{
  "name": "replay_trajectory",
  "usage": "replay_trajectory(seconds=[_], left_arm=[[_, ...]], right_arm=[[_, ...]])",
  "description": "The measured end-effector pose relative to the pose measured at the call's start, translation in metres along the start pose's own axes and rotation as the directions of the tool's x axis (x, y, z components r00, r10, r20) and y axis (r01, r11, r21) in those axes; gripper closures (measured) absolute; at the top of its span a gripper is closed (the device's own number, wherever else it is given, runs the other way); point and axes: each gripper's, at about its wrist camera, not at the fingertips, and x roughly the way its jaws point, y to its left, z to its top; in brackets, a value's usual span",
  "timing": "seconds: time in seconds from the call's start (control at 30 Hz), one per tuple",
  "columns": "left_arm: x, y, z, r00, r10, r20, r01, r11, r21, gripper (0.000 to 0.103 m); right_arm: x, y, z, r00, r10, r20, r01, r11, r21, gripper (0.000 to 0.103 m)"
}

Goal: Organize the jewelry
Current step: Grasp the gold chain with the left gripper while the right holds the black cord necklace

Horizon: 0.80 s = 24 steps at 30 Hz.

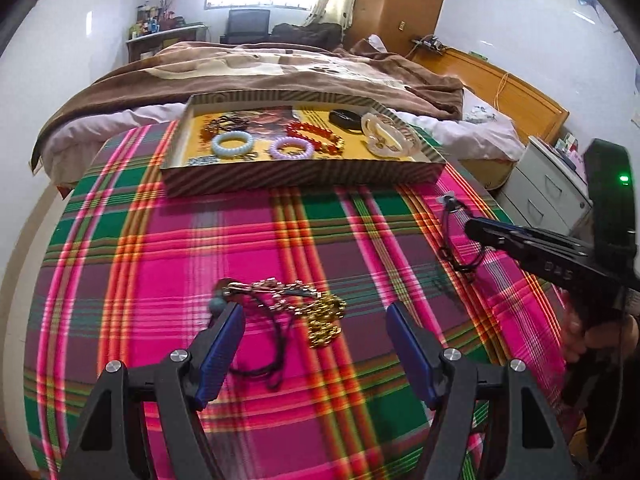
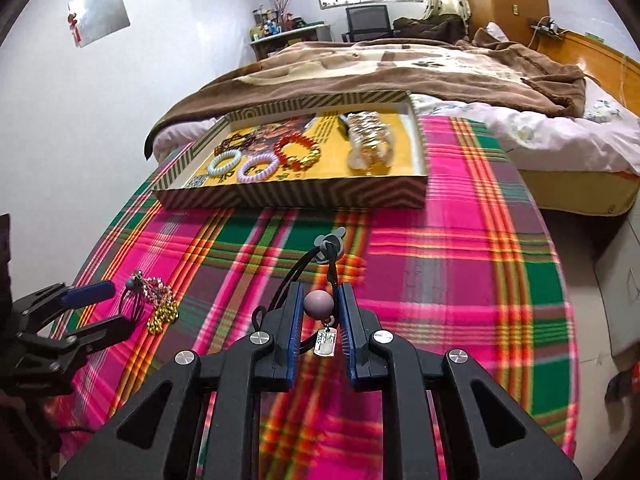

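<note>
Right tool clamped on the cord necklace's bead; left tool wide, empty.

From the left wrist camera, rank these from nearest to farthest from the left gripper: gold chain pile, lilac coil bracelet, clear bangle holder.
1. gold chain pile, on the cloth between the left gripper fingers.
2. lilac coil bracelet, in the tray, near its front.
3. clear bangle holder, at the tray's right end, slightly farther.

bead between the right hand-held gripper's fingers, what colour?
Dusty mauve-pink bead; clearest in the right wrist view.
</note>
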Motion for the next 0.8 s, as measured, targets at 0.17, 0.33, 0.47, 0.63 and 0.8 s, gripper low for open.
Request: replay_trajectory(seconds=[0.17, 0.33, 0.47, 0.63, 0.8], left_arm=[[0.011, -0.012, 0.001, 1.000, 0.012, -0.014, -0.012, 1.000, 0.018, 0.041], [0.022, -0.023, -0.002, 0.999, 0.009, -0.039, -0.008, 0.999, 0.040, 0.053], [0.033, -0.019, -0.004, 0.998, 0.018, -0.065, -0.016, 1.000, 0.025, 0.059], [0.036, -0.017, 0.000, 0.997, 0.057, -0.053, -0.055, 0.998, 0.043, 0.071], [0.037, -0.020, 0.000, 0.994, 0.090, -0.058, -0.086, 0.994, 0.073, 0.073]], right_arm=[[-0.014, -0.009, -0.007, 1.000, -0.001, 0.014, 0.001, 1.000, 0.000, 0.085], [-0.019, -0.013, -0.011, 1.000, 0.010, 0.022, -0.010, 1.000, 0.007, 0.085], [-0.022, -0.015, -0.013, 1.000, 0.014, 0.026, -0.014, 1.000, 0.012, 0.085], [-0.023, -0.016, -0.013, 0.999, 0.021, 0.026, -0.021, 1.000, 0.013, 0.085], [-0.023, -0.014, -0.014, 0.999, 0.028, 0.027, -0.028, 1.000, 0.012, 0.085]])
